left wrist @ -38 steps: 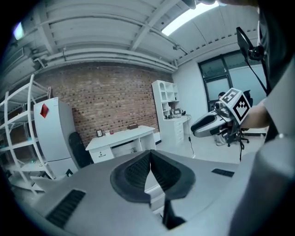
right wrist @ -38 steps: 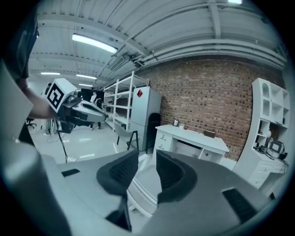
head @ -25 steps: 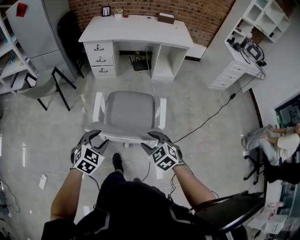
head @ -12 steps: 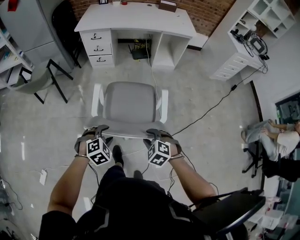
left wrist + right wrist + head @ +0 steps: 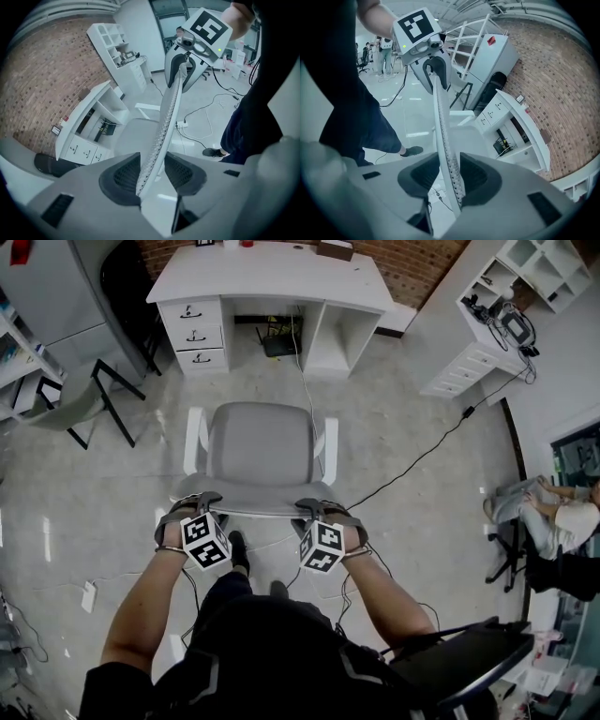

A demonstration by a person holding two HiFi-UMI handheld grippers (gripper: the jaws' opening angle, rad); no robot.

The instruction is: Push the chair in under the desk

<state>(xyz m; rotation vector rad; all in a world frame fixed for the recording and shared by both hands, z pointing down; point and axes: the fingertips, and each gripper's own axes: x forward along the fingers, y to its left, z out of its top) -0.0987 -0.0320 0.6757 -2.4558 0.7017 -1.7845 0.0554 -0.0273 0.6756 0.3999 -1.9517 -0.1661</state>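
A white-framed chair with a grey seat [image 5: 260, 446] stands on the floor, facing the white desk [image 5: 272, 282] at the top, well short of its kneehole. I stand behind the chair. My left gripper [image 5: 192, 503] and right gripper [image 5: 320, 509] straddle the top edge of the mesh backrest [image 5: 258, 511] at its two ends. In the left gripper view the backrest [image 5: 166, 117] runs between the pads of the left gripper [image 5: 151, 171]; in the right gripper view the backrest [image 5: 442, 126] does the same through the right gripper [image 5: 449, 176]. Both pairs of jaws are closing onto the edge.
A black-legged chair [image 5: 80, 404] stands at the left. A cable [image 5: 412, 465] crosses the floor to the right of the chair. A white shelf unit [image 5: 487, 343] fills the right corner, with a seated person [image 5: 553, 521] beyond. A dark chair [image 5: 469, 662] is close behind me on the right.
Both grippers came down and turned onto the backrest's top edge, and their jaws narrowed round it. The chair has stayed in place.
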